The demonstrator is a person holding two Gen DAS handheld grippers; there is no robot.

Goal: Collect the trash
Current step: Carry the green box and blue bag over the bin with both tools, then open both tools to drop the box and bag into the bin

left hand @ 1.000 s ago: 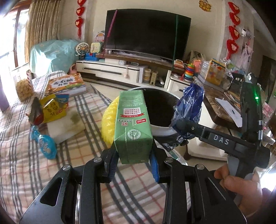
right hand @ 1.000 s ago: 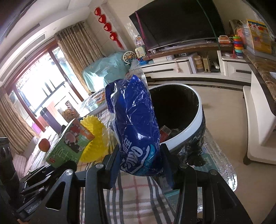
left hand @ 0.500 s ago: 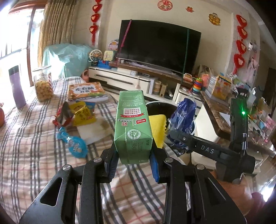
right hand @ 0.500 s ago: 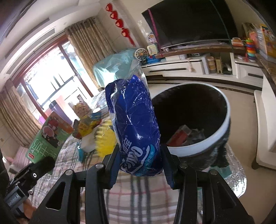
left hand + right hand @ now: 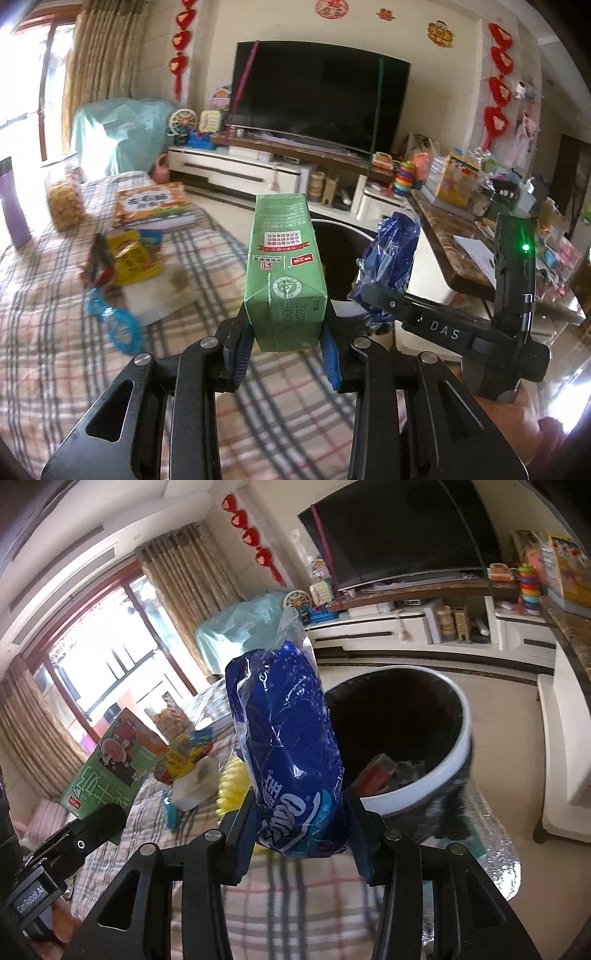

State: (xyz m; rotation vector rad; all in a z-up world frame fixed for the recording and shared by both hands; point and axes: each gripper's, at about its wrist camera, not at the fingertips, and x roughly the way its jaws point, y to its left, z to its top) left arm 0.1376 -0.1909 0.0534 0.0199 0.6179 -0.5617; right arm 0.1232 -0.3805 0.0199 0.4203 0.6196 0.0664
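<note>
My left gripper (image 5: pixel 286 354) is shut on a green drink carton (image 5: pixel 284 269), held upright above the plaid tablecloth (image 5: pixel 55 354). The carton also shows in the right wrist view (image 5: pixel 114 764). My right gripper (image 5: pixel 301 843) is shut on a blue plastic snack bag (image 5: pixel 288 746), which also shows in the left wrist view (image 5: pixel 389 266). The round bin (image 5: pixel 443 771), white-rimmed with a black liner, stands just past the table edge, right of the bag, with some trash inside. In the left wrist view the bin (image 5: pixel 343 229) is mostly hidden behind the carton.
On the table lie a yellow wrapper (image 5: pixel 135 254), a red wrapper (image 5: pixel 98 262), a blue wrapper (image 5: pixel 118 325), a white napkin (image 5: pixel 162 295), a book (image 5: pixel 151 203), a snack jar (image 5: pixel 64 203) and a purple flask (image 5: pixel 13 210). A yellow sponge-like item (image 5: pixel 232 786) lies near the bin. A marble counter (image 5: pixel 454 251) is right.
Both grippers have lifted and drawn back from the bin, still holding the carton and the bag. The view has swung, so more of the table and the room shows.
</note>
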